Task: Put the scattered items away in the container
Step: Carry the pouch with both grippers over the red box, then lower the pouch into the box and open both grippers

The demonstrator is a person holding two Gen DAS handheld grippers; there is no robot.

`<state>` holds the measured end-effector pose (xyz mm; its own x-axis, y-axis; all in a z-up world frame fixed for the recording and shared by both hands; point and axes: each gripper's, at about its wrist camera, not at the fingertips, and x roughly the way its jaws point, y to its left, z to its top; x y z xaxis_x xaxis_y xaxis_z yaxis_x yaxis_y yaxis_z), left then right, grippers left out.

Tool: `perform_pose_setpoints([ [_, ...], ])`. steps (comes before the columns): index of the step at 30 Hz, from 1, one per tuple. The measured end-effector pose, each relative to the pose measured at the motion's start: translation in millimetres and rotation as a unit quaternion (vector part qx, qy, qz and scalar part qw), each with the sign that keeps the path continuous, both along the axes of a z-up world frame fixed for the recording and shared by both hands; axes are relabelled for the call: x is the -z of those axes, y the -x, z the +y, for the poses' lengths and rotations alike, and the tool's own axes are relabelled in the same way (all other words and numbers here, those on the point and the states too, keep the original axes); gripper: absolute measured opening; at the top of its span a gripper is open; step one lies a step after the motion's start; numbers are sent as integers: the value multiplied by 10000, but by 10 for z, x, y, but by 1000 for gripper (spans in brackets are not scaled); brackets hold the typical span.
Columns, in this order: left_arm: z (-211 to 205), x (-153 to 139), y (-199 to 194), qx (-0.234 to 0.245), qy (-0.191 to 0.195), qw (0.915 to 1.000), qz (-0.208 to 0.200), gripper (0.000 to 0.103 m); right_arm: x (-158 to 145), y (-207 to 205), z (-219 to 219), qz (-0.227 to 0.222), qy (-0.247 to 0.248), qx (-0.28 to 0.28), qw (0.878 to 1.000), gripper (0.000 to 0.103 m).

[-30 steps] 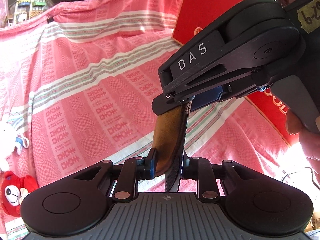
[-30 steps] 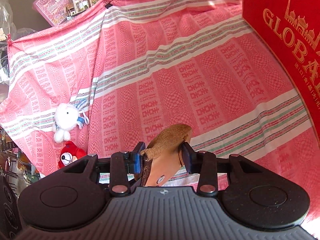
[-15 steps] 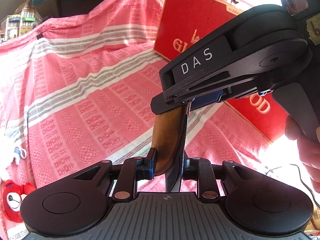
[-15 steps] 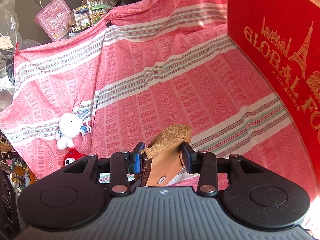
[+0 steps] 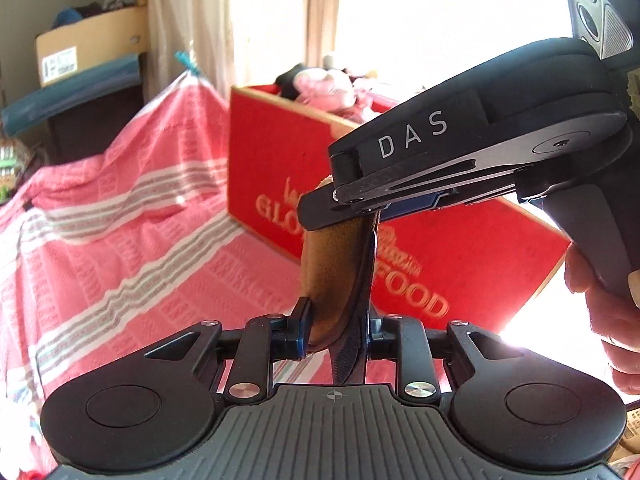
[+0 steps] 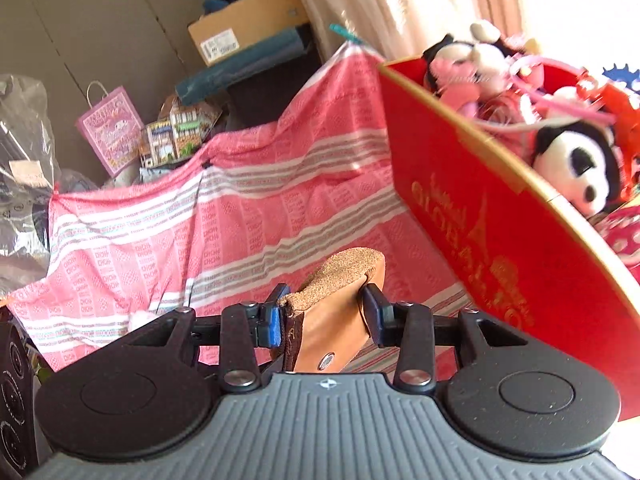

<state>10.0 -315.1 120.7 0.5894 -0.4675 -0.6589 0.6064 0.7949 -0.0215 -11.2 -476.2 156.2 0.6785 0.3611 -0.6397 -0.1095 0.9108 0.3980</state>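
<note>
Both claws grip one brown pouch, held in the air before the red box.

Left wrist view: the left claw [image 5: 335,330] stands narrow at lower centre, its pads pressing the pouch [image 5: 332,276] at its lower end; its jaws have just been opening slightly, with the pouch between them. From there the suede pouch with its dark edge rises to the right claw [image 5: 344,200], which comes in from the upper right and clamps the top end. White letters "DAS" run along that claw's arm. A hand [image 5: 600,300] holds its grip at the right edge. Behind, at centre, stands the box [image 5: 280,160] with blurred gold print, "FOOD" being legible. Pink plush toys [image 5: 324,88] show above its rim. A pink striped cloth [image 5: 120,248] fills the left side. A cardboard carton [image 5: 88,48] sits upper left.

Right wrist view: the right claw [image 6: 326,314] at lower centre is partly closed on the pouch [image 6: 336,304], tan with a metal snap and a suede flap on top. The box [image 6: 480,208] curves down the right side, its gold lettering too blurred to read. Plush toys [image 6: 576,164] fill it, a panda among them. The cloth [image 6: 240,216] with its repeated woven characters spreads across the middle. A purple gift bag [image 6: 112,132] stands upper left, its writing illegible, and the carton [image 6: 244,24] sits at top centre.
</note>
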Motion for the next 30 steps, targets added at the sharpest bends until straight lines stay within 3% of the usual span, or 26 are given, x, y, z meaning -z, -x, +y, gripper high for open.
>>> perform_pose_setpoints([
  [6, -1019, -389, 26, 690, -116, 9959, -568, 25, -370, 166, -979, -457, -139, 595, 9971, 45],
  [12, -1964, -473, 65, 1077, -274, 9903, -836, 25, -478, 203, -1825, -591, -142, 1031, 9928, 45],
  [18, -2489, -344, 83, 1128, -341, 9906, -694, 25, -359, 126, -2289, -444, -164, 1044, 9934, 45],
  [21, -2617, -255, 22, 1179, -267, 9916, -463, 25, -318, 120, -2393, -374, 117, 1034, 9939, 46],
  [23, -2657, -185, -21, 1278, -154, 9915, -197, 39, -300, 85, -2361, -360, 445, 1040, 9929, 53],
  [24, -2672, -130, -31, 1334, -171, 9909, -58, 52, -286, 63, -2333, -378, 588, 1019, 9923, 59],
  [25, -2679, -79, -33, 1286, -241, 9914, -12, 64, -265, 37, -2312, -390, 665, 952, 9925, 69],
  [27, -2642, -33, -21, 1097, -342, 9933, -142, 80, -233, -11, -2289, -425, 580, 774, 9944, 73],
  [30, -2518, -36, -41, 816, -335, 9959, -220, 84, -203, -69, -2300, -432, 428, 697, 9957, 75],
])
